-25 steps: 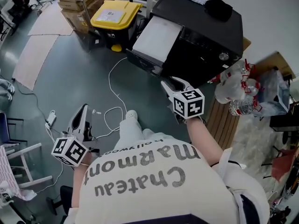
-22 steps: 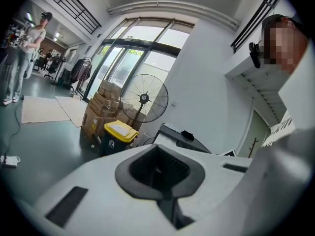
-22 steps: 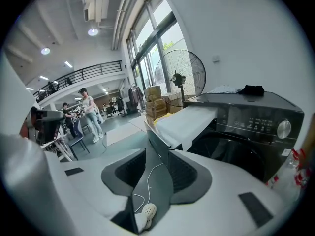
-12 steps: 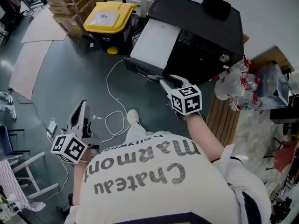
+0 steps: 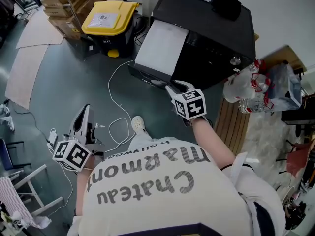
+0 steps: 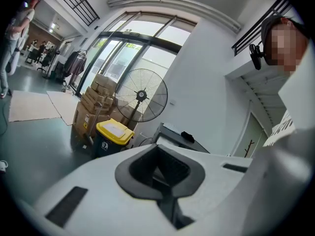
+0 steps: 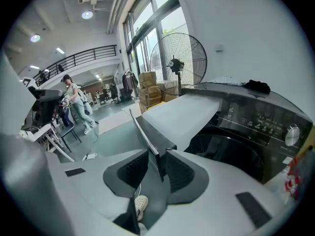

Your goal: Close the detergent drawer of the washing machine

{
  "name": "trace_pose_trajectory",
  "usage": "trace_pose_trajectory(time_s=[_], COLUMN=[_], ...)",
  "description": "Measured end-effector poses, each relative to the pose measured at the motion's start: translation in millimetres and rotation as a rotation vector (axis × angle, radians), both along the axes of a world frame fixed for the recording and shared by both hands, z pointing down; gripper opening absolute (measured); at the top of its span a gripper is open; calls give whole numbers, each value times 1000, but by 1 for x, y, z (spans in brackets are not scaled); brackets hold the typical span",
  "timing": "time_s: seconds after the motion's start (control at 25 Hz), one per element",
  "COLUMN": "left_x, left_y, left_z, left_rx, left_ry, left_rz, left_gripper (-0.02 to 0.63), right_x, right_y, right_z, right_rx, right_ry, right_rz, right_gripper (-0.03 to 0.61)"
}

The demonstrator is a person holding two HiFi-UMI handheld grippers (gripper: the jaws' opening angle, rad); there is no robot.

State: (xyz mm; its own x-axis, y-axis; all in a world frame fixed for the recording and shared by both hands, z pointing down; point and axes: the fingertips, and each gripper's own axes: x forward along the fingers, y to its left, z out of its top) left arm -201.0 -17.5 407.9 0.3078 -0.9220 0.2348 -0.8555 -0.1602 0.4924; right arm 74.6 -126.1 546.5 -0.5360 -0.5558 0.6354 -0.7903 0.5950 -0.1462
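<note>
A black washing machine (image 5: 216, 38) stands at the upper right, and its wide white detergent drawer (image 5: 160, 45) is pulled out toward me. My right gripper (image 5: 173, 88) is at the drawer's dark front panel (image 5: 147, 75). In the right gripper view the panel's thin edge (image 7: 147, 136) stands between the closing jaws of the right gripper (image 7: 156, 168), with a gap on either side of it. My left gripper (image 5: 84, 113) hangs low over the floor at the left, far from the machine. The left gripper (image 6: 160, 173) is shut on nothing.
A yellow-lidded bin (image 5: 103, 18) and cardboard boxes (image 5: 59, 9) stand left of the machine, and a standing fan (image 6: 141, 100) is behind them. A white cable (image 5: 115, 97) loops over the floor by my shoe (image 5: 138, 124). Packed water bottles (image 5: 246, 90) lie to the machine's right.
My right gripper has moved forward and down to the drawer's front panel. The left gripper has also drifted forward over the floor.
</note>
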Motion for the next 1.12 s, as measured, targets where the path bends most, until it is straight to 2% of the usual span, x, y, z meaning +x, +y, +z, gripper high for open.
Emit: trace_pose_trajectory(time_s=[0.56,0.72,1.12], left_x=[-12,-13,-23], left_y=[-11,-11,-14], left_z=[-1,0,4], left_rx=[11,9,11], left_ry=[-1,-2,8], left_rz=[-8,-3,-11], left_gripper=[8,8,8], right_x=[-7,-7,-4], right_y=[0,0,-1], right_z=[6,4,-5], right_rx=[5,-6,-20], right_ry=[34,72,74], right_rz=[-36,-66,-52], right_gripper=[91,80,77])
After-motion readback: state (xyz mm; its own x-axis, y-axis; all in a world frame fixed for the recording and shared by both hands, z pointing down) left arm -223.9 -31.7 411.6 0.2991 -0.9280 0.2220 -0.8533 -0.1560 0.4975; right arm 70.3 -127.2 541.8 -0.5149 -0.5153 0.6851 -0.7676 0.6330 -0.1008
